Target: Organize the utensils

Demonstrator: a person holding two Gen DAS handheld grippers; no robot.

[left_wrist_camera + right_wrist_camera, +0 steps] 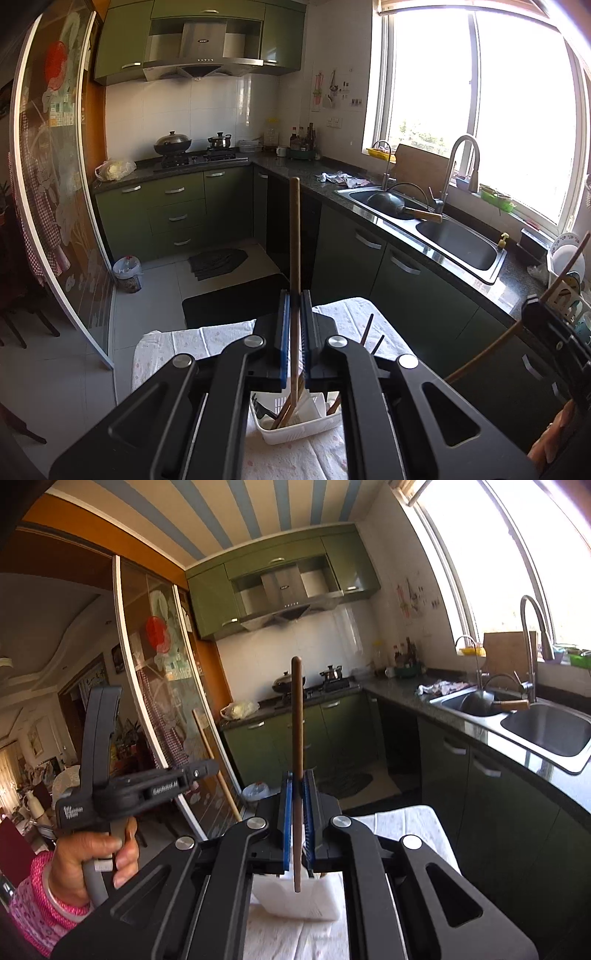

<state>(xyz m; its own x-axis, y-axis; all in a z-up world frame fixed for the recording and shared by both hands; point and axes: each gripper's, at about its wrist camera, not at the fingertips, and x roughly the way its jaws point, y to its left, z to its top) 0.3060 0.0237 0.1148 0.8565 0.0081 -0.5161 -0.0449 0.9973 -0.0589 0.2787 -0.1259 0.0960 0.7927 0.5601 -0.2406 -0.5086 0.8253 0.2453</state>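
My left gripper is shut on a brown wooden chopstick that stands upright, its lower end reaching down into a white plastic utensil basket that holds more chopsticks. My right gripper is shut on a second brown chopstick, also upright, its lower tip hanging just above the white basket. The right gripper also shows at the right edge of the left wrist view with its chopstick slanting. The left gripper shows at the left in the right wrist view.
The basket stands on a small table with a white patterned cloth. Two loose chopsticks lie on the cloth behind the gripper. A green-cabinet counter with a double sink runs along the right. A dish rack stands at the far right.
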